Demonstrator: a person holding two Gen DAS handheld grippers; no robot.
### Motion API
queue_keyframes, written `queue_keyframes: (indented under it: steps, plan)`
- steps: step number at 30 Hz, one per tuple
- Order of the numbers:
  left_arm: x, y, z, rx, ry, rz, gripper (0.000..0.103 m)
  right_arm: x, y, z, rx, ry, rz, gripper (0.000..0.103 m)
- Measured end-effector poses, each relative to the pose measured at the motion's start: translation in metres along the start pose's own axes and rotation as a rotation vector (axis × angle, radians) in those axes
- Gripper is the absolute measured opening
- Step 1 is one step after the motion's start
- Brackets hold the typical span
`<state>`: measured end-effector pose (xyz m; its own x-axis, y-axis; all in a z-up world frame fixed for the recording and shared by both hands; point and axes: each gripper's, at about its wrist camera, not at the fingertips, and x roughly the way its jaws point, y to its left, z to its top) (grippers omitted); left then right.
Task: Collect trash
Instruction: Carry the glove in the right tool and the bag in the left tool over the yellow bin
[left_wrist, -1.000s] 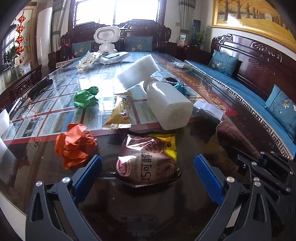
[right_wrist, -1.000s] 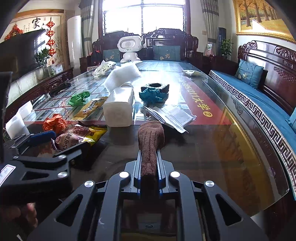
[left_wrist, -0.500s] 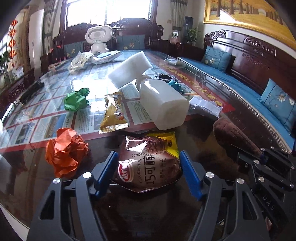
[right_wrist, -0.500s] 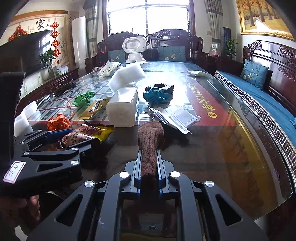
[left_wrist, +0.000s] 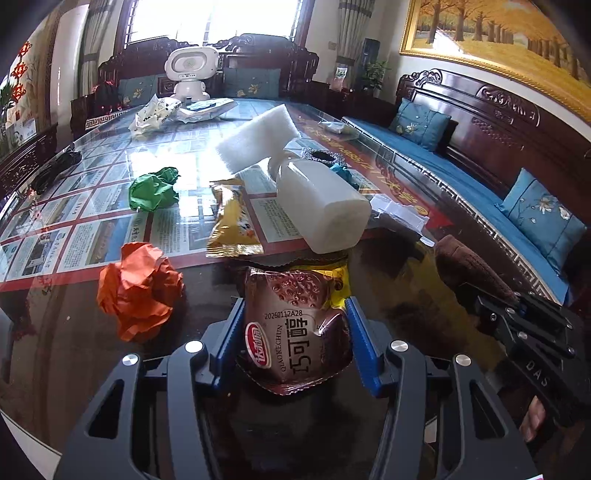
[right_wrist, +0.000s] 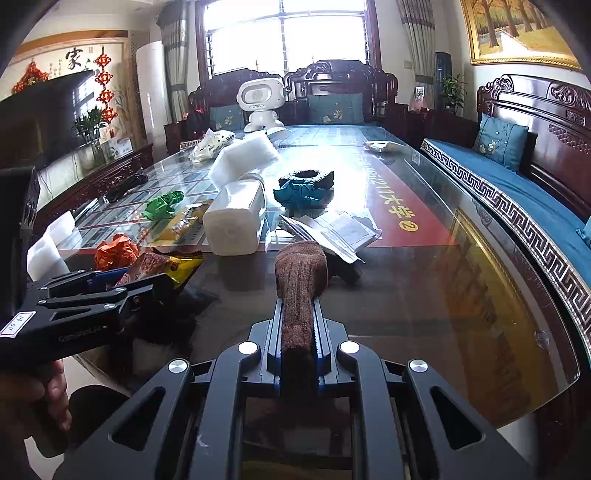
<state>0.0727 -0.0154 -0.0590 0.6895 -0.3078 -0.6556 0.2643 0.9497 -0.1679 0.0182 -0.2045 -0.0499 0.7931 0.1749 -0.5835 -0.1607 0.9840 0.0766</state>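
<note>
right now a brown chocolate snack wrapper is being squeezed between the two blue pads of the left gripper. both pads are being pressed against the sides of the wrapper, so the left gripper is closed on it. the wrapper is lying flat at the near edge of the glass table, and it is probably being pinched low and from both sides because a thin, slippery bag is hard to lift any other way.

a brown cloth roll is being held tight in the right gripper, with its jaws pulled in against the roll. the roll is being kept up and off to the right side, likely so it is not in the way of the left one.

more trash is waiting farther out on the table: an orange paper ball just left of the wrapper, a yellow snack bag, a green paper ball, a white plastic bottle lying on its side, and a white foam block. the things are probably being taken nearest first.

no trash bin is being shown in either view.
</note>
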Motion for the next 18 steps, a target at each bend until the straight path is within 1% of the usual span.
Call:
queue_keyframes:
  steps: [3,8,14,18]
  plan:
    - [-0.011,0.001,-0.004,-0.003,-0.005,-0.018,0.053,-0.008,-0.001,-0.001,0.004,-0.004,0.016,0.013]
    - [-0.030,0.000,-0.009,0.023,-0.014,-0.033,0.053,-0.029,0.001,-0.001,0.001,-0.017,0.047,0.013]
    - [-0.059,-0.006,-0.020,0.036,-0.040,-0.069,0.053,-0.058,0.011,-0.005,-0.009,-0.045,0.050,0.013]
    - [-0.081,-0.013,-0.033,0.051,-0.043,-0.108,0.053,-0.080,0.018,-0.013,-0.020,-0.058,0.056,0.013]
